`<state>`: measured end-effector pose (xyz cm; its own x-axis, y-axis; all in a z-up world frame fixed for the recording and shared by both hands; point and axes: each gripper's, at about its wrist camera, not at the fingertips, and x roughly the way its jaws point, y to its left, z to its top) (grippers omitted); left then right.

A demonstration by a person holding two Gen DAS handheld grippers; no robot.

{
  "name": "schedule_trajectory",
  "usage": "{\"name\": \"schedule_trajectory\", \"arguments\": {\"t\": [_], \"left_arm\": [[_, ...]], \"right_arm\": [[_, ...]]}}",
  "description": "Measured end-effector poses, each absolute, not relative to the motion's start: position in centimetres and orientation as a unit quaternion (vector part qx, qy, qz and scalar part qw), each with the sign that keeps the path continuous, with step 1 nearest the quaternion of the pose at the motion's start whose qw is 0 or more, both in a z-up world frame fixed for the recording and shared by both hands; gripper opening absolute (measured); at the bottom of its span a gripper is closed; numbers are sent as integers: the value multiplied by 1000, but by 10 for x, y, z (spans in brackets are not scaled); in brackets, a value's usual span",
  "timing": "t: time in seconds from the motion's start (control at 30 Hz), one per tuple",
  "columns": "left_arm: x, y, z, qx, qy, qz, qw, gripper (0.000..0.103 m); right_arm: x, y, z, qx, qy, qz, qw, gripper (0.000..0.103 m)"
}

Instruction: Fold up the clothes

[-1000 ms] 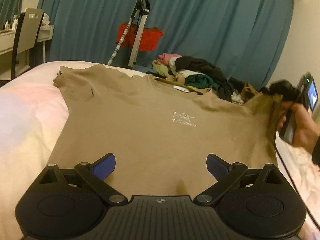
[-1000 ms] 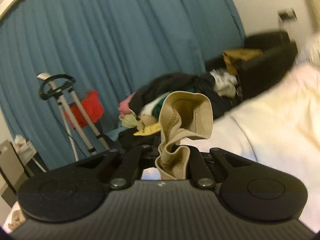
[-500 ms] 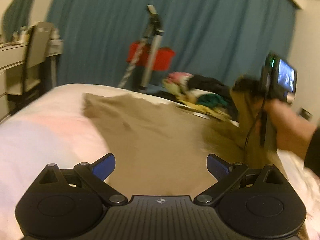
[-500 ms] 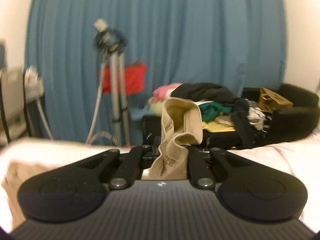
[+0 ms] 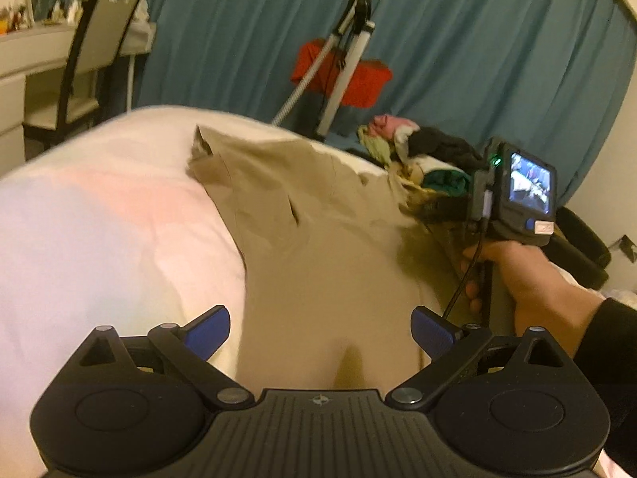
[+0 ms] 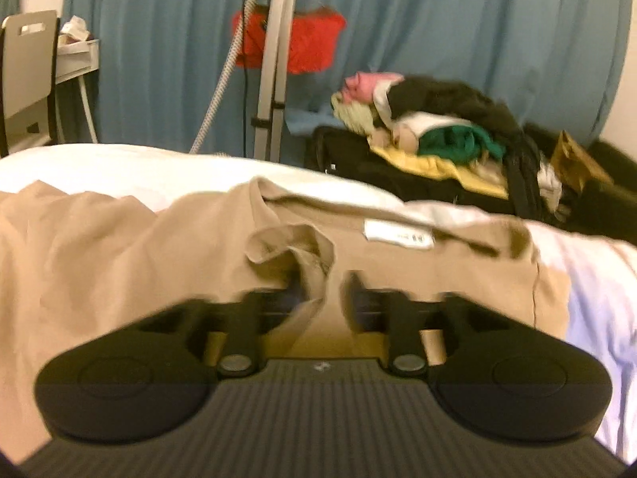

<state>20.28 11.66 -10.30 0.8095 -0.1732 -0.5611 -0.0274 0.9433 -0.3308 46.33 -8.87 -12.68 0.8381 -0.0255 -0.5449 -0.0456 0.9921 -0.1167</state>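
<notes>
A tan T-shirt (image 5: 318,247) lies on the white bed (image 5: 99,239), its right side folded over toward the middle. My left gripper (image 5: 320,328) is open and empty, low over the shirt's near hem. My right gripper (image 6: 332,290) hovers over the shirt (image 6: 119,247) near the collar and its white label (image 6: 398,236). Its jaws stand apart, blurred, with the sleeve fabric (image 6: 306,255) slipping from between them. In the left wrist view the right gripper (image 5: 434,215) sits over the shirt's right part, held by a hand.
A pile of clothes (image 6: 434,127) lies on a black suitcase past the bed's far edge. A tripod (image 6: 270,79) and a red item (image 6: 290,40) stand before the teal curtain. A chair (image 5: 95,55) and desk stand at the far left.
My right gripper carried the sleeve left over the shirt, lowered it and its jaws opened. The shirt's right side now lies folded over. My left gripper stayed open.
</notes>
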Motion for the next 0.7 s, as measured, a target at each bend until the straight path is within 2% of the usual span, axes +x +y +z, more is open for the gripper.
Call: {"name": "schedule_trajectory", "arguments": {"t": [0.03, 0.07, 0.3, 0.53, 0.7], "left_arm": [[203, 117, -104, -164, 306, -38, 937, 98], [203, 117, -104, -164, 306, -37, 937, 98], [189, 109, -94, -147, 295, -44, 943, 98], [151, 92, -70, -74, 261, -68, 960, 98], [109, 92, -56, -105, 268, -106, 952, 98]], "right_arm": [[460, -91, -126, -55, 287, 8, 956, 81], [451, -93, -121, -51, 278, 14, 959, 83], [355, -121, -74, -7, 257, 58, 965, 82], [197, -166, -35, 35, 252, 64, 965, 82], [104, -202, -30, 84, 224, 64, 969, 82]]}}
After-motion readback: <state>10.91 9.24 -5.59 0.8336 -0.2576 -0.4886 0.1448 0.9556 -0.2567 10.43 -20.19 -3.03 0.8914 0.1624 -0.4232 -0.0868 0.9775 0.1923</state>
